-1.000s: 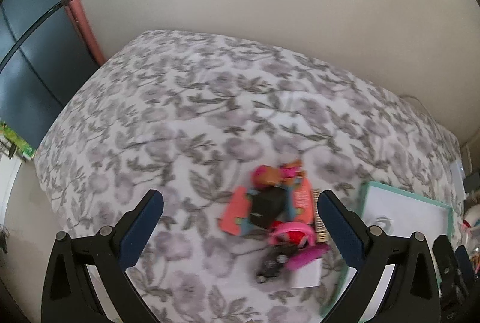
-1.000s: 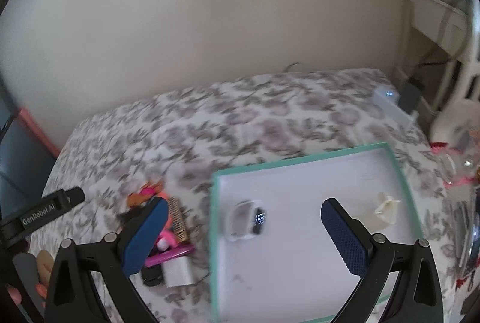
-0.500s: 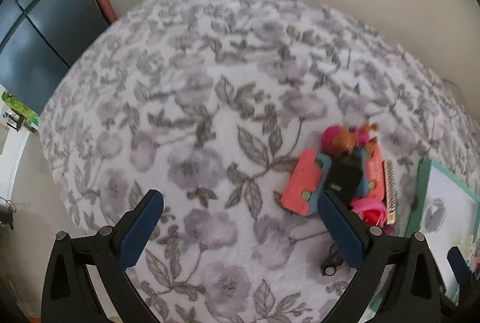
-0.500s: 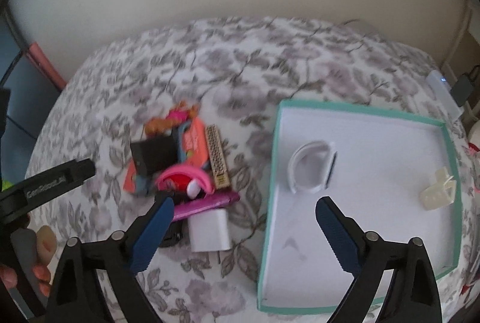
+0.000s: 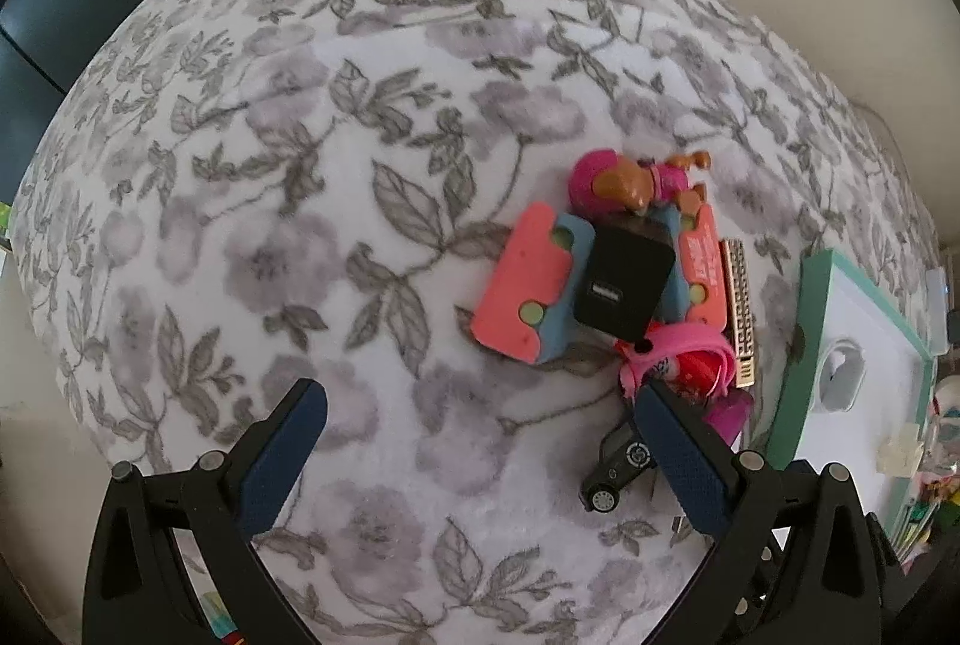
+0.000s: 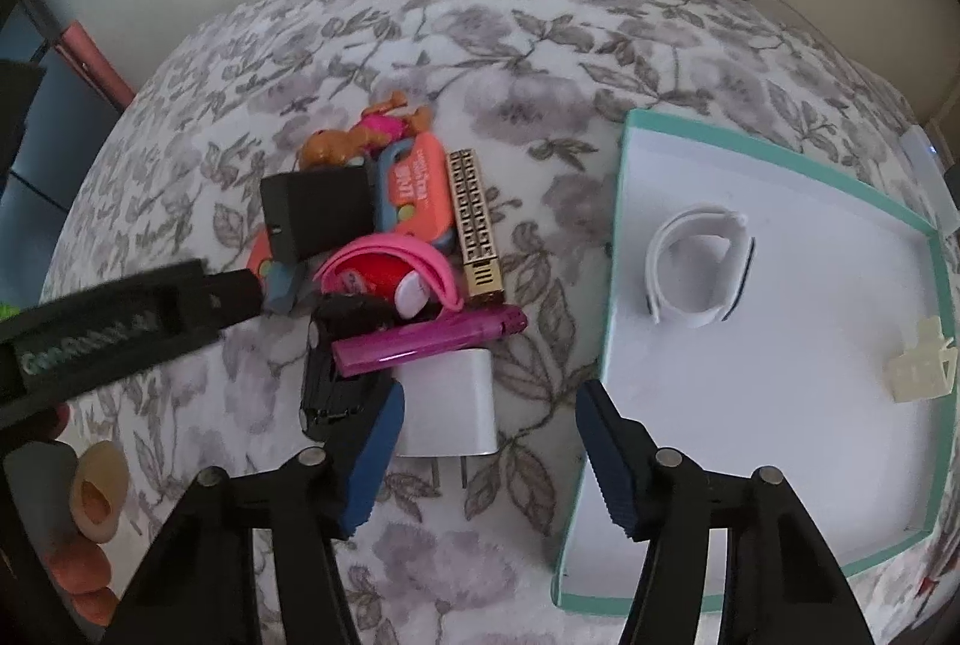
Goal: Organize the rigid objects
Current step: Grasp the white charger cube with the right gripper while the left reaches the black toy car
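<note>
My right claw (image 6: 489, 408) is half open and has just been closing around the white plug (image 6: 450, 402), not yet gripping; my left claw (image 5: 480, 396) hangs wide and empty beside the pile.

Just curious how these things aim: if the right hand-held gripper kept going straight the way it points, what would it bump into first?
Probably the white charger, lying between the closing right hand-held gripper pads; depth is uncertain.

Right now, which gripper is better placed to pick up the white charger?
Right. The right gripper has been closing around the white charger, not yet pressing it. The left gripper hangs open over bare bedspread.
</note>
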Demonstrator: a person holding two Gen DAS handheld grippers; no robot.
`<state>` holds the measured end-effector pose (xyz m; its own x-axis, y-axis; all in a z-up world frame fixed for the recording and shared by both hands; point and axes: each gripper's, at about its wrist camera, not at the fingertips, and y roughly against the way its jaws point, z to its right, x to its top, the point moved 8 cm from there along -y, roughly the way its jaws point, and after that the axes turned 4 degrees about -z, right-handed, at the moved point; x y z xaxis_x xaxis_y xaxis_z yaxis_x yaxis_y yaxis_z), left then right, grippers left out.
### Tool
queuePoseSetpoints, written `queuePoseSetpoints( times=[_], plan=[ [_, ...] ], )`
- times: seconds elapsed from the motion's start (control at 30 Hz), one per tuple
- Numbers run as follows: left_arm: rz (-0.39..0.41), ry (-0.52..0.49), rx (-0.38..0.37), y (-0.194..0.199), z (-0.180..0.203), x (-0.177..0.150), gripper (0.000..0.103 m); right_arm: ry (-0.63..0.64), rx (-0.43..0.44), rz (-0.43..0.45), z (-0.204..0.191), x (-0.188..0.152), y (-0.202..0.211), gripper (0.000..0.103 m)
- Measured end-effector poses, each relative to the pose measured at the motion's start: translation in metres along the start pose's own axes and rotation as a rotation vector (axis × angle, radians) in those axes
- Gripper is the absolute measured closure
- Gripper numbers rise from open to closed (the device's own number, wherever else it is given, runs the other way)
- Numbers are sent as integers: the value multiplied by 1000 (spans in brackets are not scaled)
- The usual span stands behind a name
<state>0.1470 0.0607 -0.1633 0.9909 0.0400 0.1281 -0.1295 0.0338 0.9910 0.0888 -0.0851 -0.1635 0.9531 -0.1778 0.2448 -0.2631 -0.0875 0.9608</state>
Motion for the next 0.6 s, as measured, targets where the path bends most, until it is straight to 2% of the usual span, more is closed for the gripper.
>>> queuePoseSetpoints(
  times=[0.13, 0.37, 0.6],
  plan=[
    [-28, -14, -9, -6, 5, -4, 1, 17, 9, -4, -5, -1, 1, 45],
    [-29, -16, 4, -7, 5, -5, 1, 31, 26, -29, -12, -4, -8, 52],
    [-51, -41, -4, -11, 13, -10, 1, 36, 30, -37, -16, -5, -18, 54]
  ],
)
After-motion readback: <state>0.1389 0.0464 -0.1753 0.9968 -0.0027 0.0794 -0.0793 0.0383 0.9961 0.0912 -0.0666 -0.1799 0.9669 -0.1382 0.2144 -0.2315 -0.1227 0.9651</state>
